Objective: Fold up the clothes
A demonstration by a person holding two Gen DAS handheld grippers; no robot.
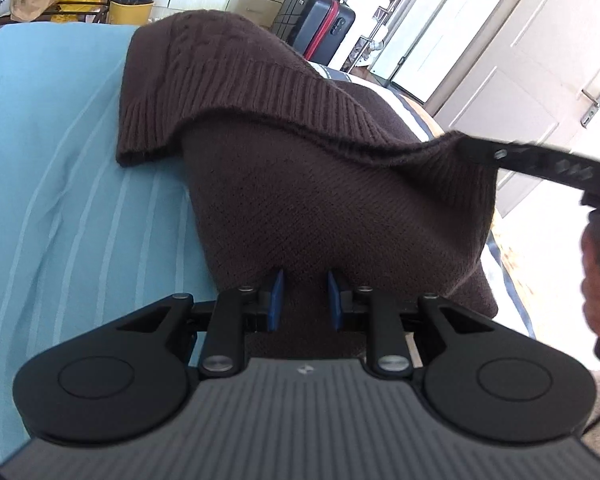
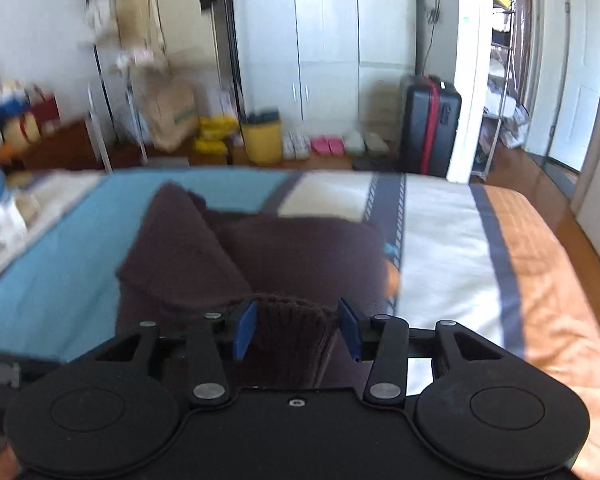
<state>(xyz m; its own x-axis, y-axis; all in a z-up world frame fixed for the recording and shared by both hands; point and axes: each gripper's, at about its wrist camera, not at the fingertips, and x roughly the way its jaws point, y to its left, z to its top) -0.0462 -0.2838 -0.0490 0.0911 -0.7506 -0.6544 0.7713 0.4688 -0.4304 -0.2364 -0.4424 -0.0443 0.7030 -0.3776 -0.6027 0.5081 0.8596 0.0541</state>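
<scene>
1. We judged the fold partly done: the sweater lay on the bed with its ribbed hem already turned over onto the body, but the bundle was loose and uneven, so at least one more fold and a smoothing seemed left.
2. Its long axis ran away from our left gripper, the turned hem at the far end, the near end at the jaws.
3. The left jaws stood slightly apart with knit between them; we could not tell whether the pads pressed it.
4. The right gripper had its jaws apart, a ribbed edge lying loose between the pads, seemingly unpinched.
</scene>
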